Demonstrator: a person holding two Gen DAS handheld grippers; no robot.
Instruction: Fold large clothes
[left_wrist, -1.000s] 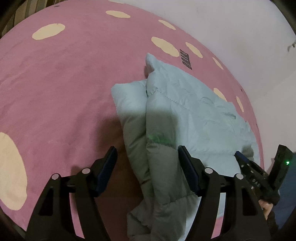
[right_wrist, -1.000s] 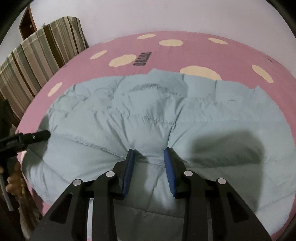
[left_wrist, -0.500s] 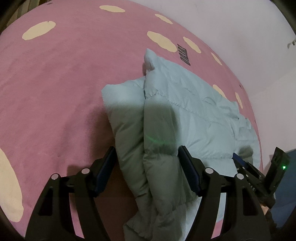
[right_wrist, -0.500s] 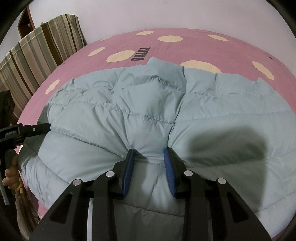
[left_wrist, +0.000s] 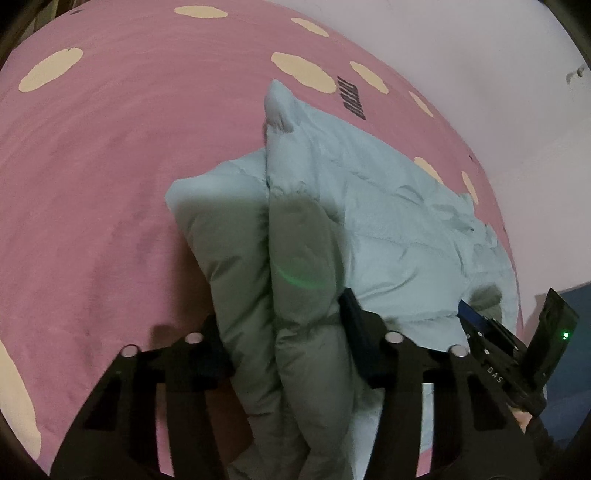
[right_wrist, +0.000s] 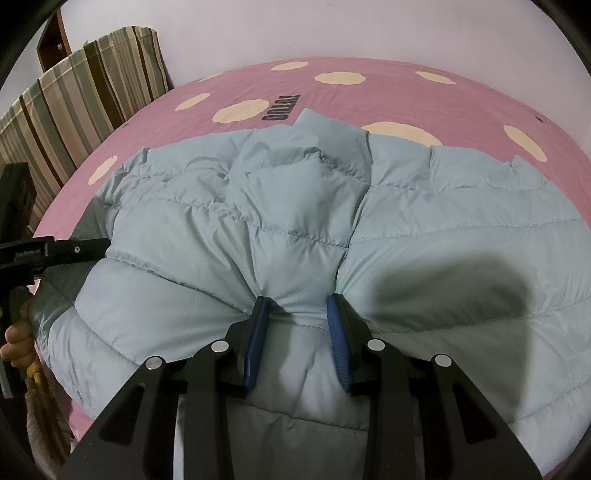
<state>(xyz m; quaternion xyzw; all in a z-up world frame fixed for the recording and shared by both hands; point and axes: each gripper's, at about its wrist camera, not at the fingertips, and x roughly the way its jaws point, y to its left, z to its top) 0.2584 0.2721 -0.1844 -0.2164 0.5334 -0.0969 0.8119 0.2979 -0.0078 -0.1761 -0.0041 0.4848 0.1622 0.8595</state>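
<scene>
1. The light blue quilted puffer jacket (right_wrist: 303, 206) lies bunched on the pink bedspread (left_wrist: 110, 155) with cream spots, its near edge raised by both grippers.
2. The left gripper (left_wrist: 284, 328) is clamped around 2 thick padded layers; the right gripper (right_wrist: 297, 325) pinches a puffed fold between its blue pads (right_wrist: 255, 343).
3. It looks light, soft and springy, with a slick shell that may slide; gripping at stitched seams or the hem should hold better.
4. Readable writing: "DAS" on the right gripper's body, "GenRobot.AI" roughly on the left's; the bedspread's dark lettering (right_wrist: 282, 109) appears upside down and unclear.
</scene>
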